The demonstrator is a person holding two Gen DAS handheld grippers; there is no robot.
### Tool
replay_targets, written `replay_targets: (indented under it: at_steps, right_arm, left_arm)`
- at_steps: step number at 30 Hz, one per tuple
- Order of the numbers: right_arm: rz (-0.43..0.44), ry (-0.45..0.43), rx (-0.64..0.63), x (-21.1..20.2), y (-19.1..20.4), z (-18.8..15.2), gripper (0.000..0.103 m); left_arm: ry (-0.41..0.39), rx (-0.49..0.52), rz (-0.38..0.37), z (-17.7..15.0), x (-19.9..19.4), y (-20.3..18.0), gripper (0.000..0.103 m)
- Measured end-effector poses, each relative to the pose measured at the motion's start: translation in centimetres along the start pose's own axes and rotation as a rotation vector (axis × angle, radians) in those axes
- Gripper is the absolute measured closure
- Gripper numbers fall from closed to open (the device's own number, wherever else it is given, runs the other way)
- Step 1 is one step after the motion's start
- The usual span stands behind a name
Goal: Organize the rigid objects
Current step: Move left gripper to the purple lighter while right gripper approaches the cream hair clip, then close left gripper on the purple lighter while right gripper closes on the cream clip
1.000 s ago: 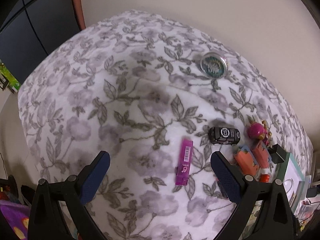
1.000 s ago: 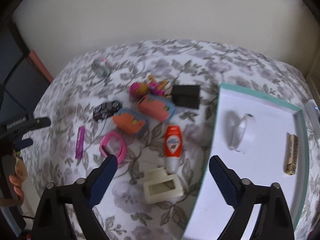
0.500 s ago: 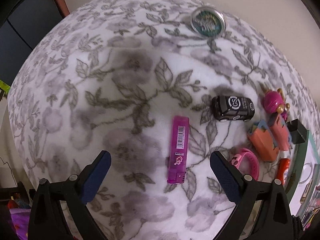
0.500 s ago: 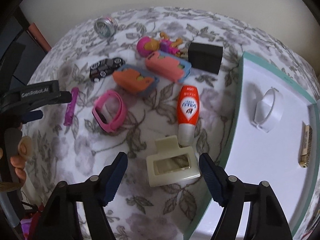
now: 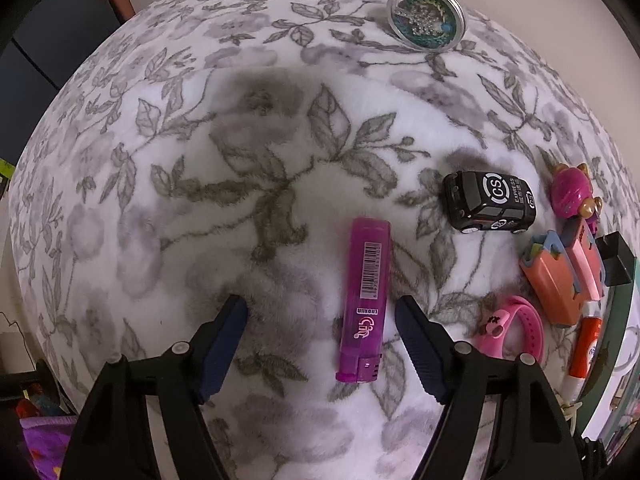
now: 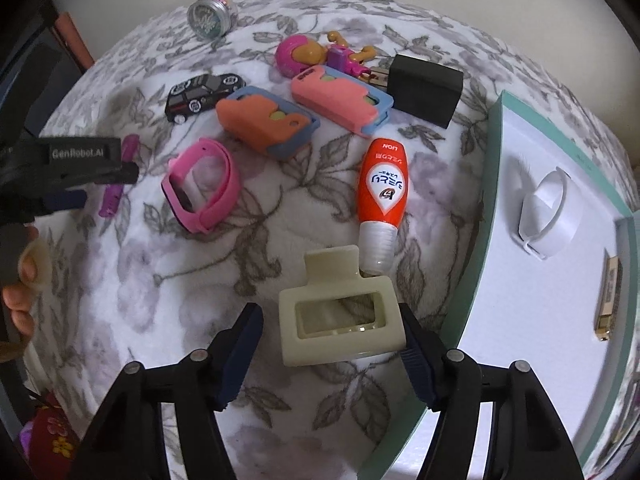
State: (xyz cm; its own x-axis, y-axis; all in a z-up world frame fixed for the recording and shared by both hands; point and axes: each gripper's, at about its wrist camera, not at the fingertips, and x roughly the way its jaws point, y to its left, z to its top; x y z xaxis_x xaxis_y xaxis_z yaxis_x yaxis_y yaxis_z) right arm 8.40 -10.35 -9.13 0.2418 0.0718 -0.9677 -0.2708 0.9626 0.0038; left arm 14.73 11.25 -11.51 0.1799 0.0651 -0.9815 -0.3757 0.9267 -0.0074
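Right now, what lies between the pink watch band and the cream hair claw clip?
Nothing: in the right wrist view, only bare floral cloth lies between the pink watch band and the cream hair claw clip.

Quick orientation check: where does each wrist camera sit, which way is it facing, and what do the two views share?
Left wrist: rides the left gripper, facing steeply down at the floral cloth; its jaws are closing around the purple lighter, not yet touching.
Right wrist: rides the right gripper, facing down at the cream hair clip, jaws closing on it; a person's hand and the left gripper show at left.
Shared: lighter, black toy car, pink band, round tin.
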Motion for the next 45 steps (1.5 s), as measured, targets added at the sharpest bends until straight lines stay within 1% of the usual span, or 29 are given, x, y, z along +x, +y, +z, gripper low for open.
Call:
replay_targets:
  at_steps: [1,3,5,6,7,8,10,14,15,16,21,25,29,32,36,40,44,45]
  right_arm:
    - [-0.006,-0.002,-0.005,0.0,0.1,0.0,0.034]
    - [-0.006,-0.006,-0.004,0.0,0.1,-0.1,0.035]
    - [0.012,-0.008,0.017,-0.1,-0.1,-0.1,0.045]
    - [0.011,-0.013,0.026,-0.1,-0.3,-0.2,0.048]
    - [0.018,-0.016,0.032,-0.2,-0.5,-0.3,0.049]
    - [0.019,-0.018,0.031,-0.2,-0.5,-0.4,0.049]
    - [0.012,-0.022,0.020,-0.2,-0.3,-0.5,0.049]
    - [0.022,-0.022,0.028,-0.2,-0.3,-0.7,0.049]
    - [0.025,-0.022,0.029,-0.1,-0.2,-0.8,0.049]
    - [0.028,-0.022,0.031,0.0,-0.2,-0.8,0.049]
    - [0.042,-0.018,0.045,-0.8,-0.7,-0.7,0.049]
    - [0.049,-0.019,0.054,-1.0,-0.9,-0.7,0.049]
    - [0.053,-0.019,0.060,-1.1,-1.1,-0.6,0.049]
    - [0.066,-0.037,0.077,-1.8,-1.4,-0.4,0.049]
    - [0.089,-0.109,0.111,-4.4,-2.3,0.3,0.049]
    - [0.109,-0.213,0.157,-8.1,-3.5,0.8,0.049]
    - [0.081,-0.305,0.194,-11.7,-5.0,0.9,0.049]
    - [0.075,-0.327,0.210,-12.7,-5.6,0.9,0.049]
  left_arm:
    - [-0.002,0.005,-0.003,0.0,-0.1,-0.1,0.031]
    - [-0.006,0.018,0.002,0.0,-0.2,-0.8,0.034]
    - [-0.013,0.037,0.007,0.0,-0.3,-1.7,0.040]
    - [-0.016,0.045,0.004,-0.2,-0.3,-2.1,0.046]
    - [-0.019,0.058,-0.001,-0.2,-0.4,-2.6,0.052]
    - [-0.023,0.070,-0.002,-0.3,-0.5,-2.9,0.054]
    - [-0.030,0.088,-0.001,-0.4,-0.6,-3.7,0.062]
    - [-0.032,0.089,-0.013,-0.5,-0.6,-4.3,0.073]
    - [-0.032,0.085,-0.012,-0.5,-0.7,-4.3,0.080]
    - [-0.032,0.082,-0.014,-0.5,-0.7,-4.3,0.083]
    - [-0.026,0.067,-0.021,-0.5,-1.1,-3.6,0.083]
    - [-0.032,0.049,-0.015,-0.4,-1.5,-2.0,0.083]
    - [-0.053,0.037,-0.020,-0.2,-2.6,-1.4,0.083]
    - [-0.081,0.033,-0.026,-0.1,-4.1,-1.4,0.083]
    - [-0.136,0.031,-0.043,0.2,-6.7,-1.1,0.083]
    - [-0.225,0.039,-0.063,-0.1,-10.4,-1.3,0.083]
    - [-0.310,0.059,-0.089,-0.8,-13.9,-2.1,0.083]
    - [-0.323,0.063,-0.094,-0.9,-14.2,-2.3,0.083]
